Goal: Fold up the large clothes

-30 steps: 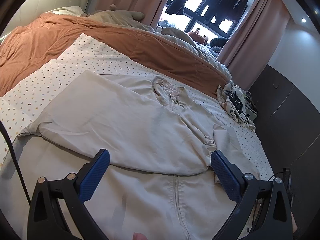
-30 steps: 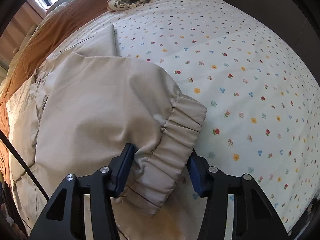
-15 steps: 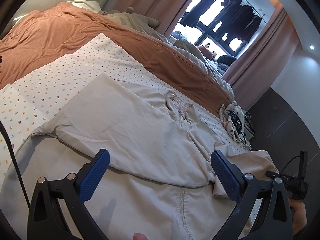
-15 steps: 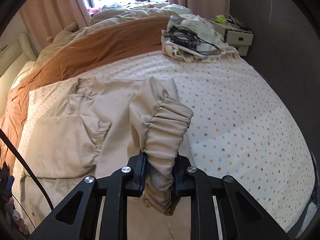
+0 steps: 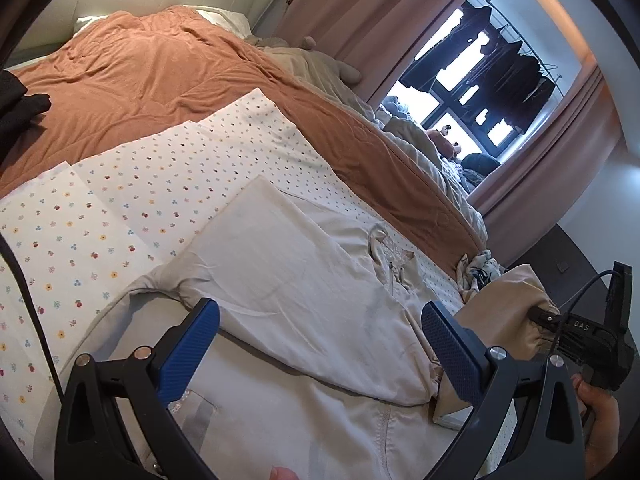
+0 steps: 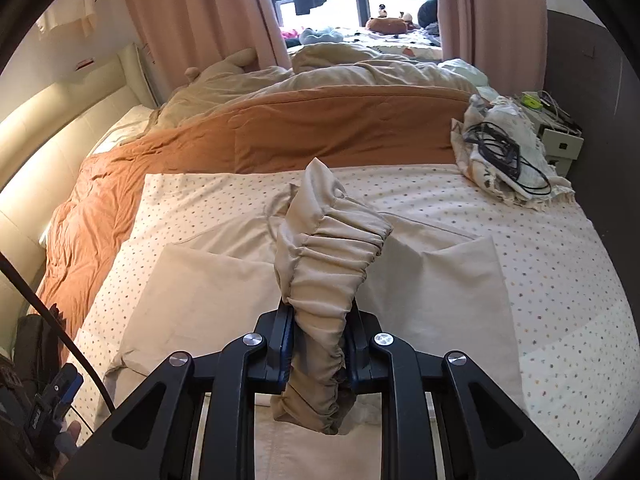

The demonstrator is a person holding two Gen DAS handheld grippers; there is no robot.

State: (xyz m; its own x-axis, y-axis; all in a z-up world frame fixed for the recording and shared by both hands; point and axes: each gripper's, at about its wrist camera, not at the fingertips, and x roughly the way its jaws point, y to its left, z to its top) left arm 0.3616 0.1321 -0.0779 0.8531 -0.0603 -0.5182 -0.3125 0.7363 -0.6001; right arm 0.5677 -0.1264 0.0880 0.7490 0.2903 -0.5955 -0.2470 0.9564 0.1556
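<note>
The right gripper [image 6: 318,344] has its fingers [image 6: 285,340] drawn narrow and clamped on the gathered elastic cuff [image 6: 332,256] of the beige jacket's [image 5: 304,292] right sleeve; the cuff stands up and forward out of the fingers, with its tail hanging below them. The jacket body lies flat on the flowered sheet [image 5: 120,200] of the bed, ahead of and below the right fingers, its long axis running away from them toward the orange quilt [image 6: 320,128]. The zipper line [image 5: 382,432] marks that axis. The other sleeve [image 6: 208,292] is already laid across the chest, left of the held cuff. The left gripper [image 5: 320,344] hangs above the near hem with its fingers [image 5: 192,344] spread wide and nothing between them. Judged from this layout, the coming move depends on the right hand alone: the cuff must travel leftward across the zipper line so that the sleeve lands crosswise on the chest. The right hand [image 5: 596,412] holds the only lifted part, so it is the nearer.
</note>
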